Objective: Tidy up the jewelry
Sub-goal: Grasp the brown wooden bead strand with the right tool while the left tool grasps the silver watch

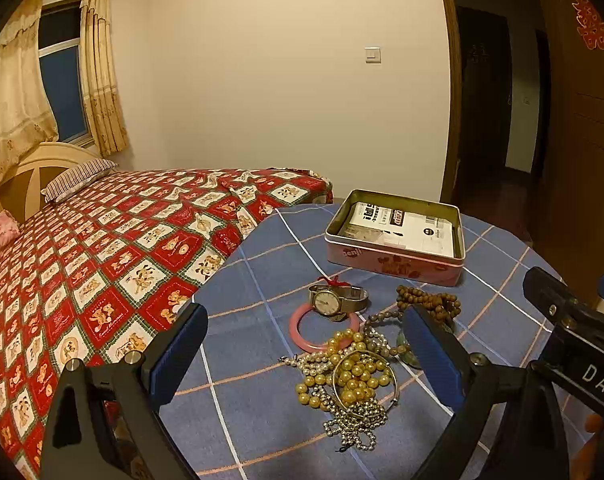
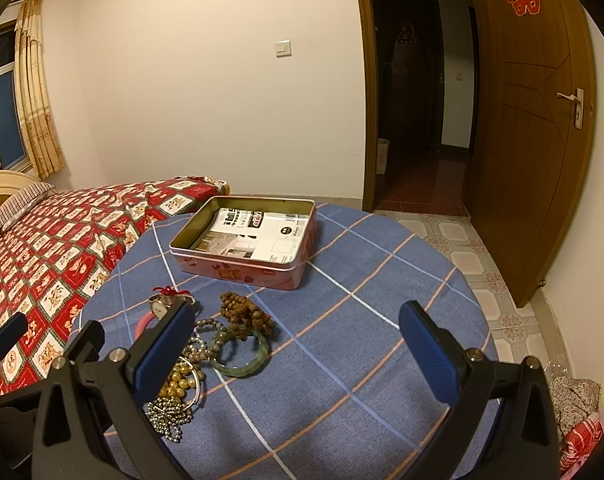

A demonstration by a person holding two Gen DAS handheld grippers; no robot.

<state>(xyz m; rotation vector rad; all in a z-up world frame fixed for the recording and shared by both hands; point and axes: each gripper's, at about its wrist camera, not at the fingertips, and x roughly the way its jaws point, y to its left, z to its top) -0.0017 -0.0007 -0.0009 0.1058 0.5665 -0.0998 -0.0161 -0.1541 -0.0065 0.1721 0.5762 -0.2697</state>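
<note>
Both grippers hang above the round table (image 2: 381,280) with its blue checked cloth, and neither one is carrying a thing. The left gripper (image 1: 305,356) has its fingers spread wide, straddling the jewelry heap from above without touching it. The right gripper (image 2: 298,344) is just as wide, its left finger (image 2: 164,350) over the edge of the heap and its right finger over bare cloth.

Down in the pile: a wristwatch (image 1: 335,300) with a metal band lies on the far rim of a pink bangle (image 1: 302,332), a scrap of red ribbon (image 1: 333,281) just behind it. Nearer the camera, yellow pearl beads (image 1: 353,372) tangle with a thin silver bangle (image 1: 385,392) and a silver bead chain (image 1: 353,424). A brown wooden bead bracelet (image 2: 246,314) sits on the far side, touching a green jade bangle (image 2: 240,350) that lies flat.

Beyond the heap, well apart from it, stands an open pink tin (image 2: 242,268) with printed paper (image 2: 258,236) flat inside. A bed (image 1: 102,248) with a red patterned cover runs along the left.
</note>
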